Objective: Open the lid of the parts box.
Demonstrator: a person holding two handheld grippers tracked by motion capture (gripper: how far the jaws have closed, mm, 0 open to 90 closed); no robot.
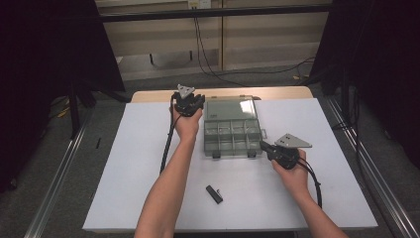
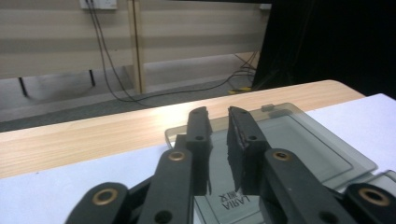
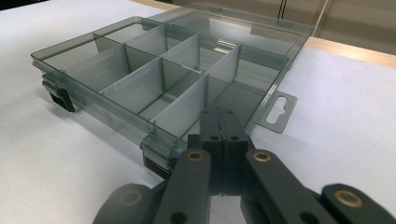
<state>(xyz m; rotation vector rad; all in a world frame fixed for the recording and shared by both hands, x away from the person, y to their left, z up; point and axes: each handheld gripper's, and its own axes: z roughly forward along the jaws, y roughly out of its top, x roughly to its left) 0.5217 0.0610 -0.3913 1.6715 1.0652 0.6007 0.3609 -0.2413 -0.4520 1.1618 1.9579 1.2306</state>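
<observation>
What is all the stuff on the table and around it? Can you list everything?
Compartment box: one, clear smoky grey plastic, lying open in the middle of the table, dividers inside, no parts in it.
Box lid: one, same grey, folded back flat toward the far edge.
Small black bar: one, black, on the white sheet near the person's edge; too small to tell what it is.
White sheet: one, covering most of the table.
Table: one, light wood, bare along the far edge.
Cables: several, black, on the floor behind the table.
Left hand-held gripper: one, black, jaws slightly apart over the lid's left corner.
Right hand-held gripper: one, black, jaws shut, by the box's near right corner.
</observation>
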